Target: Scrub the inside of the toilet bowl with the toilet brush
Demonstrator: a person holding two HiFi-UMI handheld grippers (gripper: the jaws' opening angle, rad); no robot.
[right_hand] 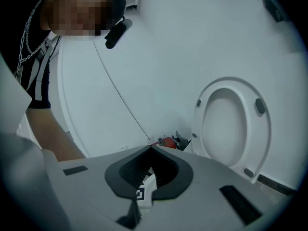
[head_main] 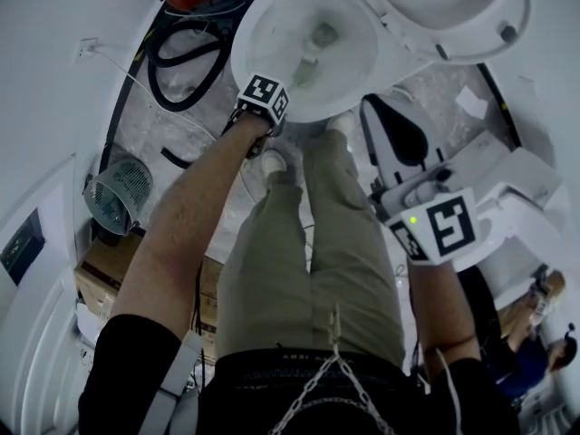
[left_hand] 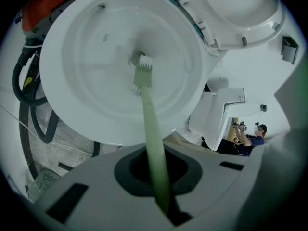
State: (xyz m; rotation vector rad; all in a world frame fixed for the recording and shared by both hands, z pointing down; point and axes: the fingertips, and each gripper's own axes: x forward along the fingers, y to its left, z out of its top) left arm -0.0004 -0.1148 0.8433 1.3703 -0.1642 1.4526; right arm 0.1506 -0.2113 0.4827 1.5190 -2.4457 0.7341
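**Already deep in the bowl: brush head at the drain**

Nearest me, the right gripper (head_main: 435, 229) hangs off to the right of the person's legs. Its jaws are drawn together on nothing, and it points idly toward the raised seat (right_hand: 231, 84).

Further forward, the left gripper (head_main: 263, 107) sits just over the near rim of the toilet bowl (head_main: 249, 57). Its jaws are clamped on the pale green handle of the toilet brush (left_hand: 151, 129). From those jaws the handle runs straight away and downward, crossing the near rim to the middle of the bowl. There the bristle head (left_hand: 143, 67) sits at the drain opening.

So the brush's long axis points from the left hand into the bowl's bottom, and only that hand is placed to work it. To my eye the scrubbing is under way. The side walls and the wall under the far rim look like what the next sweeps must cover, by swinging the handle about the grip.
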